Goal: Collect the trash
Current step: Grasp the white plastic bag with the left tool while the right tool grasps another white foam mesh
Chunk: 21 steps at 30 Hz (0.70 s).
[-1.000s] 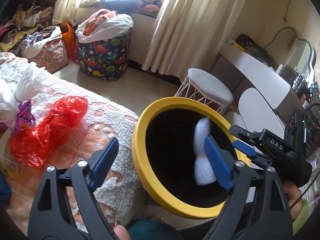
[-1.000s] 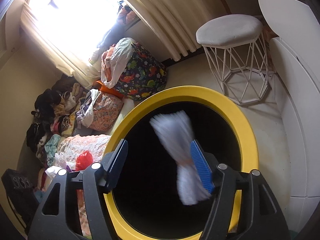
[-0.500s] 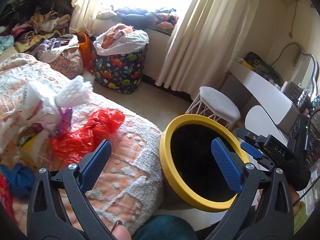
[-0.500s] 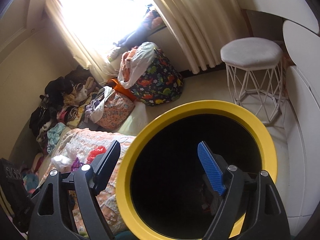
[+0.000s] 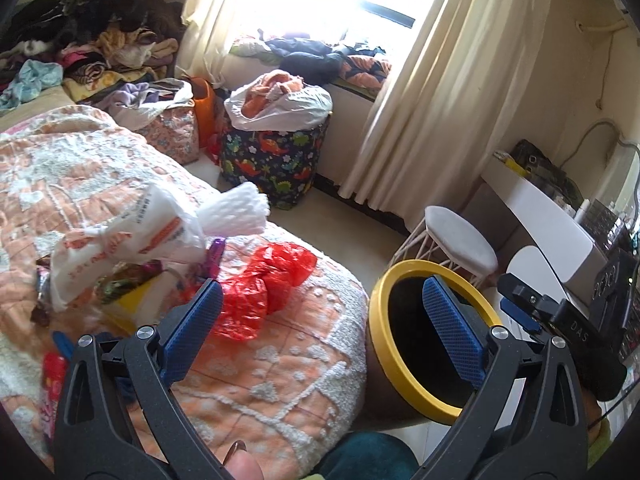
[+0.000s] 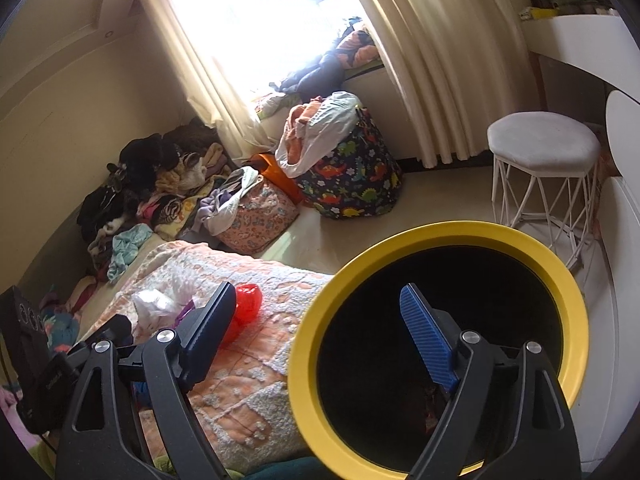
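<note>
A yellow-rimmed black bin (image 5: 404, 384) stands on the floor beside the bed; it fills the right wrist view (image 6: 568, 304). On the bed lie a red plastic bag (image 5: 264, 292), a white printed plastic bag (image 5: 120, 248), a white foam net (image 5: 236, 212) and other wrappers. The red bag also shows in the right wrist view (image 6: 246, 304). My left gripper (image 5: 320, 320) is open and empty, above the bed's edge. My right gripper (image 6: 316, 328) is open and empty, above the bin's left rim; its body shows in the left wrist view (image 5: 568, 332).
The bed has an orange-and-white textured cover (image 5: 280, 380). A white wire-legged stool (image 6: 544, 148) stands behind the bin, with a white desk (image 5: 540, 208) to the right. A dinosaur-print laundry bag (image 5: 272, 160), a floral bag (image 6: 256, 216) and clothes piles (image 5: 80, 48) stand near the window.
The white foam piece dropped from my right gripper into the bin and is out of sight. Both grippers pulled back and swung left toward the bed, showing more trash there.
</note>
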{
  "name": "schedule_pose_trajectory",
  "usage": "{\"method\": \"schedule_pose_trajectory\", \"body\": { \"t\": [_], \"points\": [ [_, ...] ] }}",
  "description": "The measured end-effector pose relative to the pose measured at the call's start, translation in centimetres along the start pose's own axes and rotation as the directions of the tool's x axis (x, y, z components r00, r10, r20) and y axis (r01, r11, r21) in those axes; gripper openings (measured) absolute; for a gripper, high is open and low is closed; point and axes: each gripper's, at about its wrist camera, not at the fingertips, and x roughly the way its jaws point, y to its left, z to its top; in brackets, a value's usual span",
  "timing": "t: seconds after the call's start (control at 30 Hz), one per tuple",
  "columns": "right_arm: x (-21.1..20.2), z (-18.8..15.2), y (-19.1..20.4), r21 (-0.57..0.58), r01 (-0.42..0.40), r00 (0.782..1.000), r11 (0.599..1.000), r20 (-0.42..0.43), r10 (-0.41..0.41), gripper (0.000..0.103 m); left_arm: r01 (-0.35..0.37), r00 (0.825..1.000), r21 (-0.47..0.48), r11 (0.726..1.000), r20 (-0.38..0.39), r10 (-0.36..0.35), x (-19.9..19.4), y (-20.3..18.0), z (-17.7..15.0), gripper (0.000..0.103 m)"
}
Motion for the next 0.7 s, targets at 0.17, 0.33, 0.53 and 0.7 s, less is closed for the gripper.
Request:
{"method": "schedule_pose_trajectory", "body": {
  "t": [0.17, 0.33, 0.53, 0.7],
  "points": [
    [0.2, -0.2, 1.5, -0.025, -0.026, 1.0, 0.999, -0.008, 0.026, 0.082, -0.022, 0.999, -0.036, 0.999, 0.028, 0.023, -1.1, 1.7, 0.4, 0.092],
    [0.3, -0.8, 2.9, -0.056, -0.044, 0.999, 0.997, -0.017, 0.043, 0.084, -0.043, 0.998, -0.073, 0.996, 0.039, 0.046, -1.8, 3.5, 0.7, 0.092],
    [0.4, -1.4, 4.4, -0.086, -0.066, 0.997, 0.994, -0.039, 0.063, 0.085, -0.072, 0.996, -0.118, 0.99, 0.049, 0.078, -2.4, 5.6, 0.9, 0.092],
    [0.5, -1.8, 5.8, -0.103, -0.089, 0.995, 0.991, -0.049, 0.084, 0.085, -0.089, 0.993, -0.157, 0.984, 0.061, 0.1, -3.0, 7.4, 1.2, 0.092]
  ]
}}
